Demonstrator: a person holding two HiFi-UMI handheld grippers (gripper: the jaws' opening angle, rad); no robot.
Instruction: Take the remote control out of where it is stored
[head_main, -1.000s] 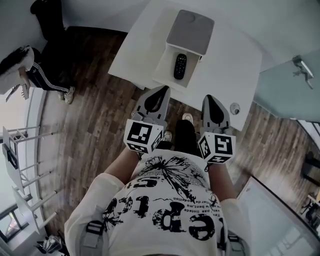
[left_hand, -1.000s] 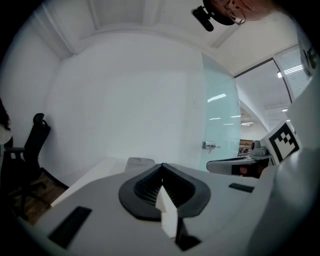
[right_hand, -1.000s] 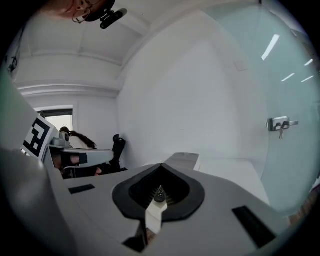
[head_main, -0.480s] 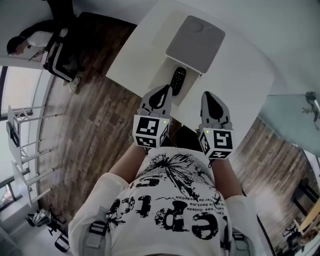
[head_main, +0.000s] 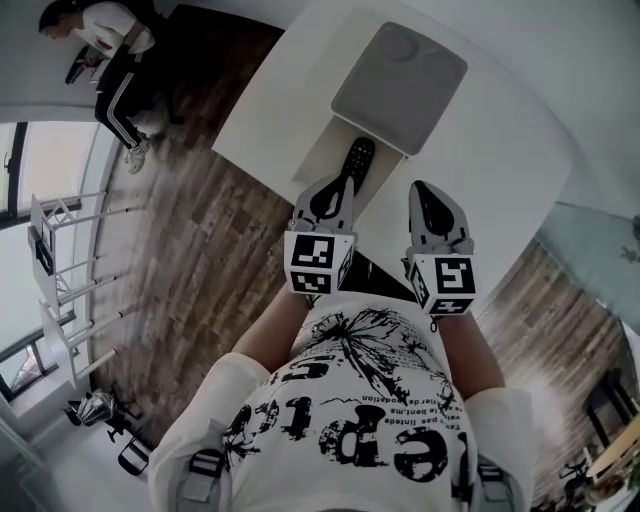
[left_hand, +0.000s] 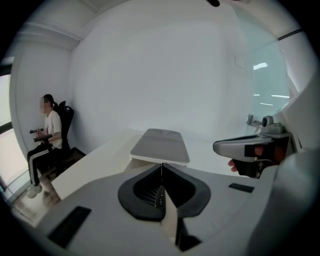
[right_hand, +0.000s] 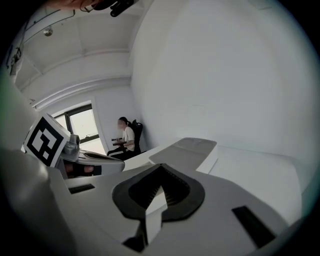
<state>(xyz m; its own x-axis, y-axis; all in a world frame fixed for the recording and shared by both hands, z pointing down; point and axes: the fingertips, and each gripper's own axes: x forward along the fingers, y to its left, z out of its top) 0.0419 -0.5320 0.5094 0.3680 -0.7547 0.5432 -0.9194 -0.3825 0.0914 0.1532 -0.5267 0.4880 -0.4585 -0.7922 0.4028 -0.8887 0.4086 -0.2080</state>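
Observation:
The black remote control (head_main: 357, 163) lies in a pulled-out white drawer (head_main: 322, 150) under a grey-topped box (head_main: 400, 75) on the white table (head_main: 500, 150). My left gripper (head_main: 338, 182) is shut and empty. Its tip hovers at the drawer's near end, just short of the remote. To its right, my right gripper (head_main: 423, 190) is also shut and holds nothing, over the bare table beside the drawer. In the left gripper view the closed gripper (left_hand: 161, 165) points at the box's grey top (left_hand: 161, 145). In the right gripper view the gripper (right_hand: 161, 165) meets below the box (right_hand: 185, 150).
A person in a white top (head_main: 100, 25) sits on a dark chair at the far left, on the wood floor (head_main: 190, 250). White racks (head_main: 60, 290) stand along the left wall. A glass panel (head_main: 610, 250) borders the table's right side.
Both grippers have come forward toward the table. The left tip has moved from well short of the drawer to its near end. The remote has not moved.

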